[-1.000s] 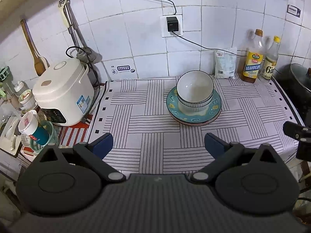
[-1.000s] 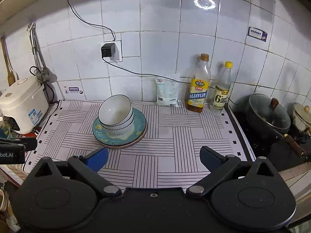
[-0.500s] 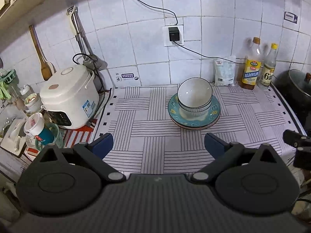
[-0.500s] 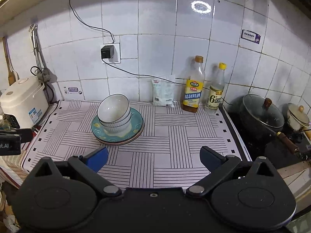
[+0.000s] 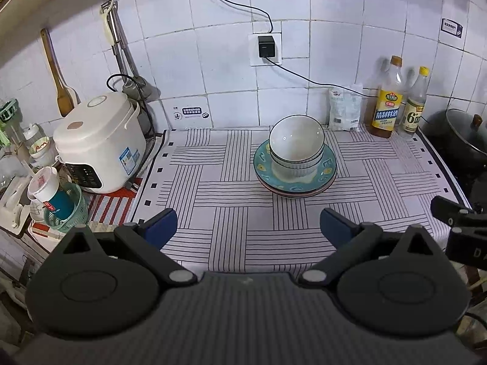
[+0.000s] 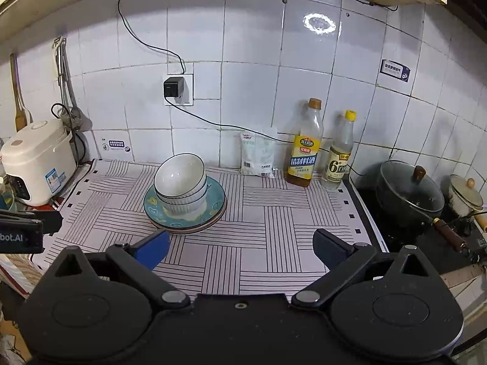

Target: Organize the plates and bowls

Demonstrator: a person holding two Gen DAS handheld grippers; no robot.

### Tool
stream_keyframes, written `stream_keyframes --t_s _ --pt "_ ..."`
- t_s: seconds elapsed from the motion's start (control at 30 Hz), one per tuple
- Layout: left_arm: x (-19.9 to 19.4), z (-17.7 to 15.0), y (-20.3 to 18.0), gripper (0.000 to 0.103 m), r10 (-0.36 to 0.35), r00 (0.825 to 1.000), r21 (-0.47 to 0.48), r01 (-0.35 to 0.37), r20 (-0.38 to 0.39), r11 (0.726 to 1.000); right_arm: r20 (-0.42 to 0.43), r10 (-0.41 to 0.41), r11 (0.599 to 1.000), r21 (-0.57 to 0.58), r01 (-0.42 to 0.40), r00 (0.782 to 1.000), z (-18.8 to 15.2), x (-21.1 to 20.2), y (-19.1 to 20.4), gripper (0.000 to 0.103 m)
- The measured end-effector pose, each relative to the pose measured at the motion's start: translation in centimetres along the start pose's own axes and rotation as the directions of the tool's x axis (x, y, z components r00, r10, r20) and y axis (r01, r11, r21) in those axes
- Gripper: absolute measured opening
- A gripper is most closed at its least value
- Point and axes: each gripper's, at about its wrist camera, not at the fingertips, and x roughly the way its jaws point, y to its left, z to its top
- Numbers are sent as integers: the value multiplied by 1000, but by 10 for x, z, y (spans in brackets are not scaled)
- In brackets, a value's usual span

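So, nearest: left hand-held gripper (image 5: 248,223) & right hand-held gripper (image 6: 240,245) both hang over the desk's (image 5: 213,213) front edge, jaws wide apart, holding nothing. Mid-desk, well beyond both: bowls (image 5: 296,149) nested, top one tilted, sitting on stacked plates (image 5: 295,182). Behind, by the wall: two bottles (image 6: 304,152), a bag. Judging by that, stacking looks done, w/ little left except maybe straightening the top bowl.

Dim, fisheye-warped — perhaps ring-light glare (image 6: 319,23)
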Motion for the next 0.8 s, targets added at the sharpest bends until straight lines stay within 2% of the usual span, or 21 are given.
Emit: stream_keyframes --t_s 0.2,0.33,0.8 --pt "3 1 2 102 -5 1000 -15 5 -2 1000 -15 -2 1000 8 2 1000 1 3 -2 102" --pt "5 1 5 102 -33 999 -27 33 -3 999 -28 2 1000 22 -2 1000 2 6 -4 102" --pt "5 -1 4 103 -21 1000 -26 21 7 999 -45 -1 1000 31 3 999 -1 10 -8 102"
